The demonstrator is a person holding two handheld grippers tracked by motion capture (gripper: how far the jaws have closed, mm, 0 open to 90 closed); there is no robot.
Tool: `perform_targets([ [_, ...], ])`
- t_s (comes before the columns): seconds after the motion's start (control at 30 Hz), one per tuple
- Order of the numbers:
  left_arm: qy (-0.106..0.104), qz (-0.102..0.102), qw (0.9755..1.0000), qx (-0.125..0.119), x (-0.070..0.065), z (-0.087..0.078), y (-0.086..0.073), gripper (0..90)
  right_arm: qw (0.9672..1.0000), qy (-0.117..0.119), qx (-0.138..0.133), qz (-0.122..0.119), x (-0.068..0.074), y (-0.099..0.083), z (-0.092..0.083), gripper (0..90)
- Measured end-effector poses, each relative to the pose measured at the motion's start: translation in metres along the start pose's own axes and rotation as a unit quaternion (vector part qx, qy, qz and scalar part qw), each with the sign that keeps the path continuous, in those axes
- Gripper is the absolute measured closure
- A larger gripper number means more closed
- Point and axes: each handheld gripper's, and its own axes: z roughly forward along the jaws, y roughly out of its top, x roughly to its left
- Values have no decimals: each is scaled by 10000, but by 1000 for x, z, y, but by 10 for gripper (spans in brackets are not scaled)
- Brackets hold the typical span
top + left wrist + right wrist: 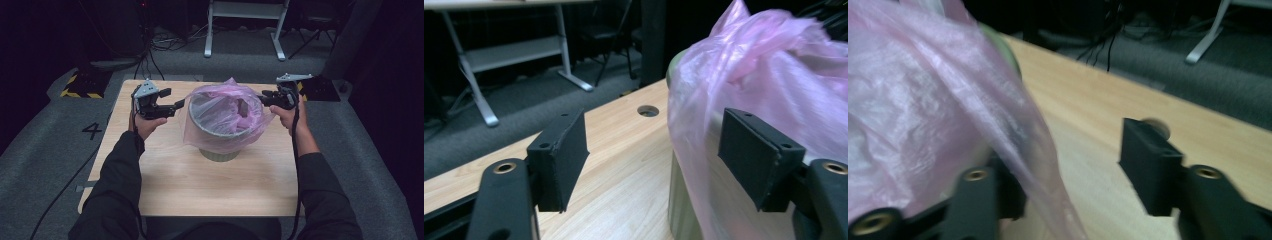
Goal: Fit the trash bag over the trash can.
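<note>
Pink plastic bag (225, 112) lines the bin (219, 154) mid-bench (165, 185), its edge draped over the rim to stay put. Left hand-held gripper (176, 105) and right hand-held gripper (263, 99) flank it, jaws parted, gripping nothing, film brushing the right's jaw.

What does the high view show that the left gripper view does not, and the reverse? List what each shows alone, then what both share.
High view alone: both forearms, the right gripper open at the bag's far side, and the bin's open mouth.
Left gripper view alone: the left gripper seen close, jaws apart with nothing between them, and a round hole in the table.
Shared: the pink bag draped over the bin, and the wooden table.
</note>
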Motion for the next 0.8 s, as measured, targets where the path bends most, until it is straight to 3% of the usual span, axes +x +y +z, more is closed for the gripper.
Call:
perform_targets([
  [0.1,76,100,9997,225,2,17,-1,328,9998,93,-160,-96,-1,2,-8,442],
  [0.17,-2,26,9997,251,6,24,-2,415,9996,116,-180,-166,-2,3,-12,514],
  [0.23,-77,-83,9998,184,11,28,-3,525,9993,130,-244,-245,-2,3,-14,663],
  [0.33,-382,-179,9990,129,17,34,-5,696,9989,172,-273,-351,-1,4,-11,827],
  [0.47,-527,-9,9985,165,13,45,-6,880,9990,207,-294,-259,-2,3,-1,900],
  [0.6,-520,-2,9985,159,9,55,-6,900,9994,180,-268,-131,-4,2,11,900],
  [0.8,-413,-92,9983,399,8,70,-10,900,9998,139,-35,153,-11,-3,35,900],
])
